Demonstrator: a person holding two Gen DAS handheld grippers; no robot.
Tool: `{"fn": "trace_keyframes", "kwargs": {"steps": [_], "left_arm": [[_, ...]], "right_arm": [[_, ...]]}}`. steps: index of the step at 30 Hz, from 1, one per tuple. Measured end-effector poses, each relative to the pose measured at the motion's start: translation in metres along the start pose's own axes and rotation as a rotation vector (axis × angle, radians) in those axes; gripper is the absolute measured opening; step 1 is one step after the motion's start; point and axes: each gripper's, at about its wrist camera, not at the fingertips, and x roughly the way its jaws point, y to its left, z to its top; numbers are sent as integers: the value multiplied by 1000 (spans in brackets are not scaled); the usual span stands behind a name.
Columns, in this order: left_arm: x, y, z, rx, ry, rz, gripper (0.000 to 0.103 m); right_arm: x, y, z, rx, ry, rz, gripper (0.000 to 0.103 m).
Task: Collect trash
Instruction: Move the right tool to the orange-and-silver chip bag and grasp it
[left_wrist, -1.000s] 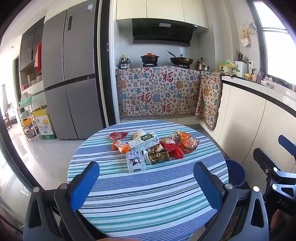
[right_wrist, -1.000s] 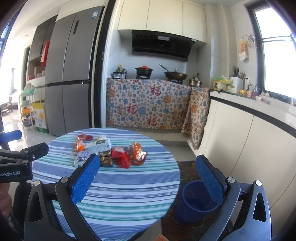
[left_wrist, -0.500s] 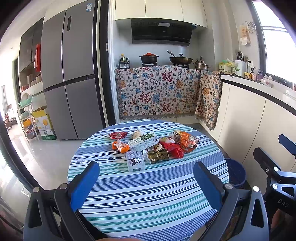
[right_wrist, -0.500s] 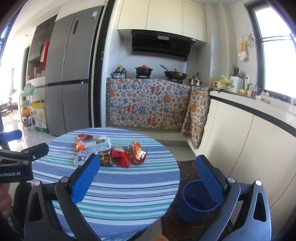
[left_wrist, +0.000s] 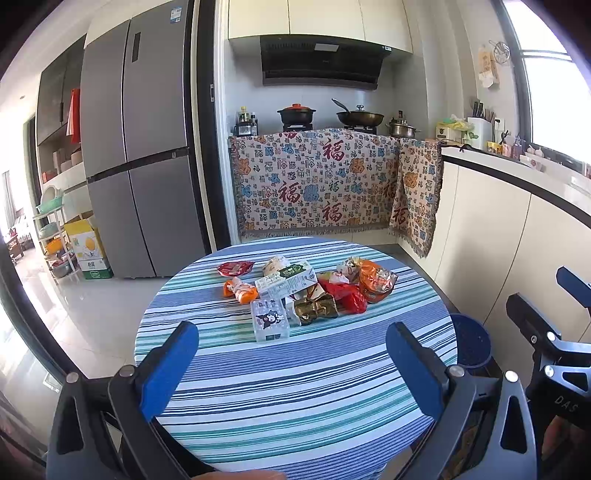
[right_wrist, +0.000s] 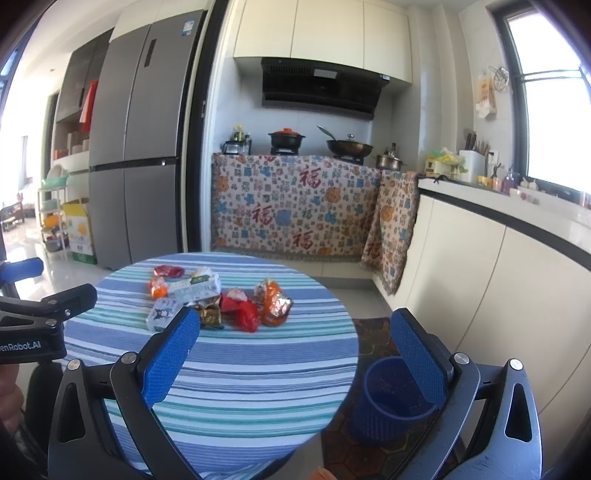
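the left gripper (left_wrist: 291, 367) and right gripper (right_wrist: 295, 358) both hung empty with jaws wide apart over the striped round table (left_wrist: 295, 398). the trash pile (left_wrist: 314, 291) lay at its far side, beside a kuromi-printed box (left_wrist: 270, 319). the left gripper's body read "enrobot.ai"; the blanket (left_wrist: 317, 184) repeated "福".

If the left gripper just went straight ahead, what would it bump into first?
Probably the white cartoon box: it lies nearest, centred ahead of the open left gripper, on the striped table. Height above the table is hard to judge.
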Motion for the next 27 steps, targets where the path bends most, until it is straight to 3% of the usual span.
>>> {"fn": "trace_keyframes", "kwargs": {"steps": [13, 27], "left_arm": [[17, 7, -8, -11, 30, 12, 103], [139, 24, -69, -35, 257, 28, 103]], "right_arm": [[7, -5, -7, 15, 29, 7, 103], [101, -16, -58, 23, 230, 79, 103]]}}
